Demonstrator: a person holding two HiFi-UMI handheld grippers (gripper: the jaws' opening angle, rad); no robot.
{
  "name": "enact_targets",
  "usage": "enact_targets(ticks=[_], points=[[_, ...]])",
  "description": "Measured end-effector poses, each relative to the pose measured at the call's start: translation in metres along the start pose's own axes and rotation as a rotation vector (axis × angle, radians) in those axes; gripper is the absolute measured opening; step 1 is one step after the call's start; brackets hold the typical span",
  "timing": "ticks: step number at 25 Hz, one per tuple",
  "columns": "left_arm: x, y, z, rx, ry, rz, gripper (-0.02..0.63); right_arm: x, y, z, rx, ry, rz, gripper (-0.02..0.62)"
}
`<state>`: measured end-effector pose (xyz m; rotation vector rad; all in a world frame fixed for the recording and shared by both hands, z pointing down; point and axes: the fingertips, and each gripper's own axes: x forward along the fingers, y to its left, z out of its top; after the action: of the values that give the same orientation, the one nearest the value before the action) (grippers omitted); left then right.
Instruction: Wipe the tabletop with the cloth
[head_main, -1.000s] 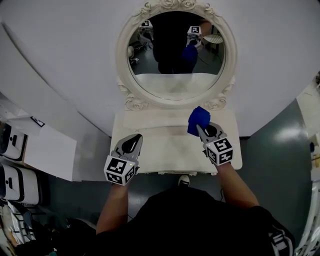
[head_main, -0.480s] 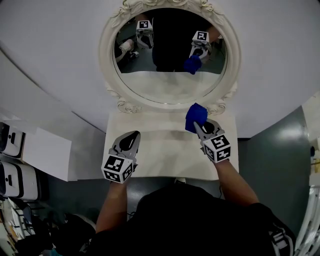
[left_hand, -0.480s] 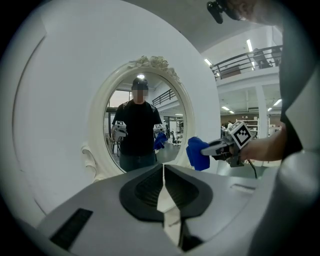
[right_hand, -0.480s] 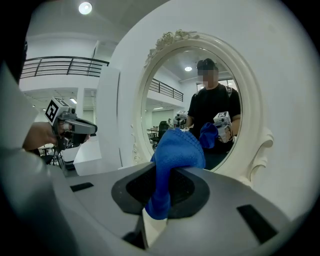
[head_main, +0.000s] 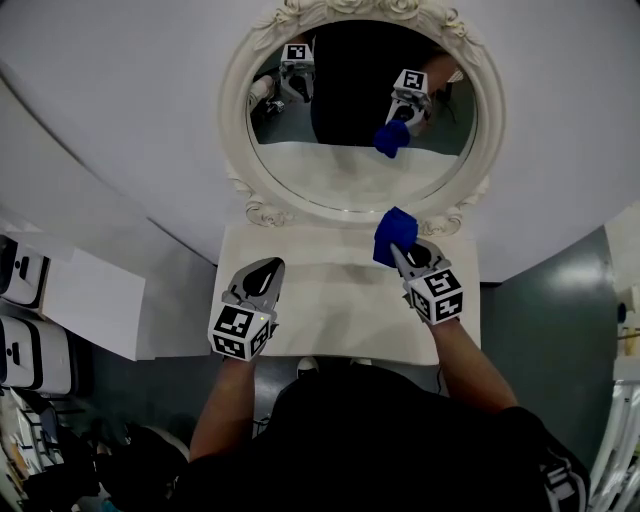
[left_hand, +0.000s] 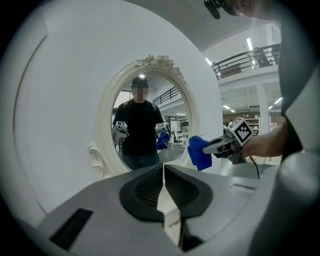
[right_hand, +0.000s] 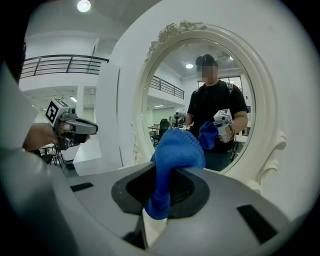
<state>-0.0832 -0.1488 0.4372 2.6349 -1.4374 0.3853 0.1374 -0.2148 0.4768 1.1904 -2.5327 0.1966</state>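
A blue cloth (head_main: 394, 236) is bunched in my right gripper (head_main: 403, 256), which is shut on it above the back right of the white tabletop (head_main: 330, 300). In the right gripper view the blue cloth (right_hand: 172, 160) hangs between the jaws, in front of the mirror. My left gripper (head_main: 262, 277) hovers over the front left of the tabletop, shut and empty; its jaws meet in the left gripper view (left_hand: 163, 172). From there the blue cloth (left_hand: 199, 152) shows at the right, held off the surface.
An oval mirror with an ornate white frame (head_main: 238, 170) stands at the back of the tabletop and reflects the person and both grippers. A curved white wall (head_main: 120, 120) rises behind it. White boxes (head_main: 85, 300) sit to the left, on a lower level.
The right gripper with the cloth has shifted slightly toward the mirror. The head view has tilted, so the mirror sits higher and further right. The left gripper has held its place.
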Motion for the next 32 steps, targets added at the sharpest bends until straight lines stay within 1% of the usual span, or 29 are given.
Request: enact_targets(ticks=[7,10,13,17,21,25,29,32], points=[[-0.007,0.026,-0.004,0.003,-0.002,-0.019,0.017,0.020,0.014,-0.004,0.017,0.036,-0.013,0.040],[-0.014,0.041,-0.008,-0.005,-0.004,-0.005,0.017,0.036,0.022,-0.015,0.034,0.071,-0.004,0.040],[-0.026,0.059,-0.017,-0.009,-0.006,0.027,0.017,0.057,0.036,-0.025,0.054,0.102,0.029,0.040],[-0.045,0.081,-0.031,-0.023,0.000,0.076,0.017,0.093,0.065,-0.040,0.039,0.145,0.098,0.040],[-0.068,0.103,-0.047,-0.053,0.011,0.124,0.017,0.135,0.107,-0.056,0.046,0.199,0.191,0.040],[-0.096,0.128,-0.066,-0.085,0.029,0.189,0.018,0.178,0.160,-0.086,0.033,0.284,0.302,0.040],[-0.123,0.149,-0.087,-0.118,0.050,0.253,0.017,0.210,0.204,-0.120,0.022,0.374,0.384,0.040],[-0.145,0.163,-0.102,-0.142,0.066,0.298,0.018,0.230,0.239,-0.138,-0.021,0.427,0.451,0.040]])
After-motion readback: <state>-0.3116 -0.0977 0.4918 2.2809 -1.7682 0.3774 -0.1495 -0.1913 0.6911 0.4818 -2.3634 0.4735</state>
